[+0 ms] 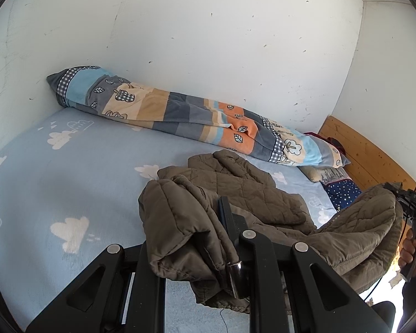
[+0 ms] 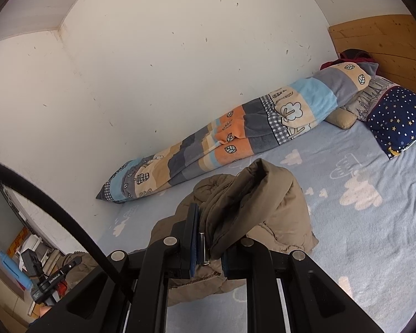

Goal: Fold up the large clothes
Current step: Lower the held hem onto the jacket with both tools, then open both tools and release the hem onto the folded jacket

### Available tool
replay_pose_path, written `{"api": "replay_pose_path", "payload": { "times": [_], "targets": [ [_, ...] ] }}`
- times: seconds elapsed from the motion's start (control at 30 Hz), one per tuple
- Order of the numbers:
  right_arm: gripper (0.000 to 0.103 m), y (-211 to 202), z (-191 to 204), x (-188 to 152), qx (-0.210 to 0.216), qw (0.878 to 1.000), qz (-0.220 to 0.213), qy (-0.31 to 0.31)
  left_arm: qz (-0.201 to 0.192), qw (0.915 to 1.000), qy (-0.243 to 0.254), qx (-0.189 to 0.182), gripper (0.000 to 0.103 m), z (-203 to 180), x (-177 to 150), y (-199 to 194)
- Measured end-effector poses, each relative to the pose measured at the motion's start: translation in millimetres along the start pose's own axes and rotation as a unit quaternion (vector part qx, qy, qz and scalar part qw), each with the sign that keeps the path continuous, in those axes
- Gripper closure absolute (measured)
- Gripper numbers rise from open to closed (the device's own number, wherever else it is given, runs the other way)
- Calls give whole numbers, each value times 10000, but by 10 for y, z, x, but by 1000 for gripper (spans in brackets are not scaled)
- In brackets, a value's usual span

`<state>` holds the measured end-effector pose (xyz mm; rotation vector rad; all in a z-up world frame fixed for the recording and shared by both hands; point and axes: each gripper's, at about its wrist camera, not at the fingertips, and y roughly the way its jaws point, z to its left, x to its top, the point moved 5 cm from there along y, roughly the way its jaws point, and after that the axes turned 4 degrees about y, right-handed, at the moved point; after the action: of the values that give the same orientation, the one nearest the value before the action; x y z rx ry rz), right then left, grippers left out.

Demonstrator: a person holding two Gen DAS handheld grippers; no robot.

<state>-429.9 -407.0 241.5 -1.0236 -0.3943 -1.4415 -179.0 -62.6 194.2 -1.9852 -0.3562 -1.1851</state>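
In the left wrist view, the left gripper (image 1: 208,230) has its fingers closed on a bunched fold of a brown quilted jacket (image 1: 235,194). Only one finger (image 1: 228,222) shows plainly; the other is buried under the cloth. The rest of the jacket lies spread on the bed (image 1: 69,183), which has a light blue sheet with white clouds. At the right edge, the right gripper (image 1: 402,197) pinches another part of the same jacket and holds it raised off the sheet, with the person's hand (image 1: 411,249) around its handle. A rolled patchwork blanket (image 1: 180,116) lies along the white wall (image 1: 208,27), well behind the jacket. A wooden headboard (image 1: 366,155) stands at the far right.

In the right wrist view, the right gripper (image 2: 208,238) has its fingers clamped on a thick fold of the jacket (image 2: 263,199), which stands up in a hump between them and sags to the sheet (image 2: 360,236) beyond. A starred blue pillow (image 2: 396,119) rests near the headboard (image 2: 388,38), beside the blanket's (image 2: 235,138) end. The left gripper (image 2: 45,283) shows at the lower left, by a bit of jacket.
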Motion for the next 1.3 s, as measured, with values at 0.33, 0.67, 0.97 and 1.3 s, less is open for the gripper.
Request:
{"api": "replay_pose_path", "payload": {
  "times": [0.33,0.67,0.97,1.3],
  "targets": [
    [89,180,29,142,-103,9999,6,-53,5,10000,-40,26,86,15,184,192],
    [89,439,-65,320,-140,9999,40,-67,28,10000,25,71,86,-5,462,541],
    [89,856,-98,518,-273,9993,161,-213,161,9997,-127,112,86,109,668,995],
    [89,1596,-303,754,-502,9974,401,-322,581,9978,-49,308,85,204,909,1823]
  ]
}}
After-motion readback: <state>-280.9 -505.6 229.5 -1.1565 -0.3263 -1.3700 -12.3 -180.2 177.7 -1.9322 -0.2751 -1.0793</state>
